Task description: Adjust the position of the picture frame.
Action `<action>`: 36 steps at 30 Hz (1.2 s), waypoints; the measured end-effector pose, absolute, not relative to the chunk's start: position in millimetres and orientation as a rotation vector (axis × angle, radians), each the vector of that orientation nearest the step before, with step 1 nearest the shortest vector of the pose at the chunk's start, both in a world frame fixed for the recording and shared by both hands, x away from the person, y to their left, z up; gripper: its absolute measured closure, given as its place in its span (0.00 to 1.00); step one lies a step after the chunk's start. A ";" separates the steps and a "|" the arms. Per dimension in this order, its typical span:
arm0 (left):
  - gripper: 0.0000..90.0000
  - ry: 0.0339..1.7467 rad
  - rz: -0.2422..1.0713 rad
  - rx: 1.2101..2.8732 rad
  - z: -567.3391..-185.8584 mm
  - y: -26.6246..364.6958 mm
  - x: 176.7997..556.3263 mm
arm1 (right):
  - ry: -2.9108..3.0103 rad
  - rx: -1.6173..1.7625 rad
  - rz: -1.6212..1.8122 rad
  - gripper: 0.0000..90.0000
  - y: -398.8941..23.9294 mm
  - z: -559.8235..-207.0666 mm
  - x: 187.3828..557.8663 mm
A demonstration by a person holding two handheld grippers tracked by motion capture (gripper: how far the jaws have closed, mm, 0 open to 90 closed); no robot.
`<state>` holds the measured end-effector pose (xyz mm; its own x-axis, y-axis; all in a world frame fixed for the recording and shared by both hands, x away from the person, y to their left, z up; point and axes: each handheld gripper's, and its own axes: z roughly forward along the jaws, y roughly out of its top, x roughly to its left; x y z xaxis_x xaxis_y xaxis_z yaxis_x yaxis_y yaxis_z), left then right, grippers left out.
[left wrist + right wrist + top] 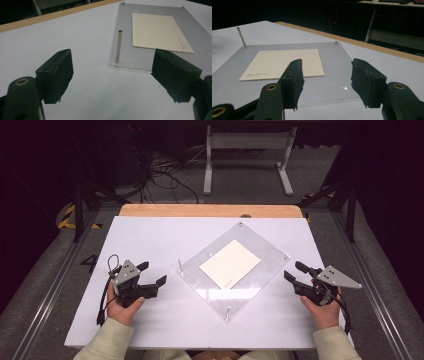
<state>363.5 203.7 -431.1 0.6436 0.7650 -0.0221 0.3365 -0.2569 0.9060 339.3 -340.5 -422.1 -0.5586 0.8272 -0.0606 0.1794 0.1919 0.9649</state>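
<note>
Left gripper [153, 273] hovered over white table [150, 240], jaws spread, nothing between. Right gripper [295, 271] likewise spread and empty, at right corner of clear acrylic plate [260, 270]. Plate lay turned diamond-wise at table centre, metal pegs [119, 46] at its corners. Cream card [230, 263] lay flat on plate middle, untouched, well apart from both grippers.

Tiny print on card [160, 31] unreadable
</note>
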 end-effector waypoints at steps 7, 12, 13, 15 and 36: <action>0.20 0.851 0.507 1.855 -419.6 192.9 364.8 | 1.884 0.988 1.366 0.47 -342.4 -425.6 342.4; 0.20 0.800 0.489 1.865 -410.9 176.7 359.8 | 1.892 0.980 1.361 0.47 -339.7 -425.4 341.5; 0.20 0.780 0.489 1.878 -408.9 172.8 358.7 | 1.893 0.983 1.360 0.47 -339.6 -425.6 341.4; 0.20 0.758 0.478 1.881 -406.5 167.0 356.6 | 1.892 0.989 1.360 0.47 -339.9 -425.7 341.3; 0.19 0.611 0.333 1.918 -398.6 120.2 343.2 | 1.885 0.997 1.363 0.47 -341.6 -425.7 339.3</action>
